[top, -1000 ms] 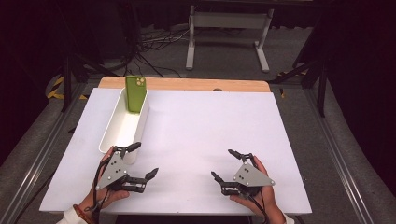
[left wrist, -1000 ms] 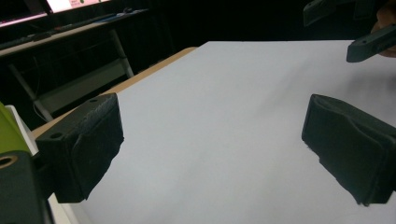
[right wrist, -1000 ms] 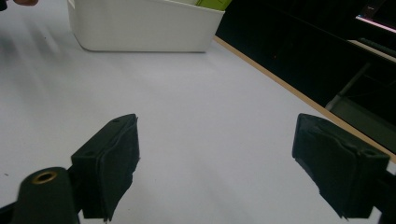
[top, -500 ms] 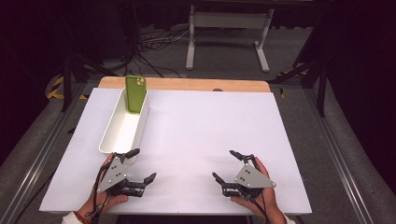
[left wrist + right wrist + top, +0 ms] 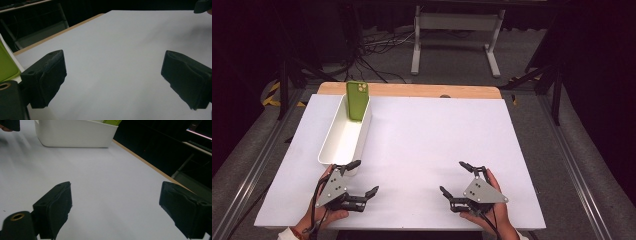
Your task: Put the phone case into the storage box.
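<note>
High view | green phone (image 5: 357,100) upright in white bin (image 5: 343,141) | both grippers' fingers spread, empty

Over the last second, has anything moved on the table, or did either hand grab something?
The left tongs drew back toward the person, away from the near end of the white bin, to the table's near edge. The right tongs slid back slightly too. Both are open and hold nothing. The bin and the green phone standing at its far end stayed put.
</note>
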The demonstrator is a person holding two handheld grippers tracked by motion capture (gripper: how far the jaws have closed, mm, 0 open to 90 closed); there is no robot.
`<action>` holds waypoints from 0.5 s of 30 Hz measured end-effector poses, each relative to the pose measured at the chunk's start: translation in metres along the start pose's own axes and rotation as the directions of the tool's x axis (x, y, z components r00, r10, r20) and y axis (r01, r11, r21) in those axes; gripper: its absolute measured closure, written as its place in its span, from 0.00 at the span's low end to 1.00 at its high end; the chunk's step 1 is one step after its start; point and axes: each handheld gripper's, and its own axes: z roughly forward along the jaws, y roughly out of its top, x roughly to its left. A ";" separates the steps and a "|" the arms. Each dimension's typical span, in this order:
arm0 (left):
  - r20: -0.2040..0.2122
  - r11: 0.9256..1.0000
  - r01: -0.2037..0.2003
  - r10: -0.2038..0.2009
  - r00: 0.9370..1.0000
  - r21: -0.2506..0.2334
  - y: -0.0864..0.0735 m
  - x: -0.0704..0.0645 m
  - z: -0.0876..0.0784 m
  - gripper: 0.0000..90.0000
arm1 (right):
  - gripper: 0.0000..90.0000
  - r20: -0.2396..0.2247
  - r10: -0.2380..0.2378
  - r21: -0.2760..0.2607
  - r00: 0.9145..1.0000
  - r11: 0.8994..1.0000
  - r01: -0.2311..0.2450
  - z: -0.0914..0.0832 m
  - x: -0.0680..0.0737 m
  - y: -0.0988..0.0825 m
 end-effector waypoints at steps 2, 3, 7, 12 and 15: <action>0.003 1.000 -0.004 0.004 1.000 0.004 0.001 -0.001 0.000 0.07 | 0.13 0.003 -0.002 0.001 1.000 1.000 0.002 -0.001 0.000 0.000; 0.003 1.000 -0.005 0.005 1.000 0.002 0.001 -0.001 0.000 0.07 | 0.13 0.004 -0.002 0.001 1.000 1.000 0.002 -0.001 0.000 0.000; 0.009 1.000 -0.002 0.001 1.000 0.006 0.001 0.000 0.000 0.07 | 0.13 0.002 -0.010 0.005 1.000 1.000 0.010 0.000 0.000 0.000; 0.011 1.000 -0.012 0.012 1.000 -0.004 0.002 0.000 -0.004 0.07 | 0.13 0.007 -0.005 0.006 1.000 1.000 0.005 0.000 0.000 0.001; 0.009 1.000 -0.015 0.016 1.000 -0.010 0.003 0.001 -0.004 0.07 | 0.14 0.009 -0.006 0.008 1.000 1.000 0.006 0.001 0.001 0.002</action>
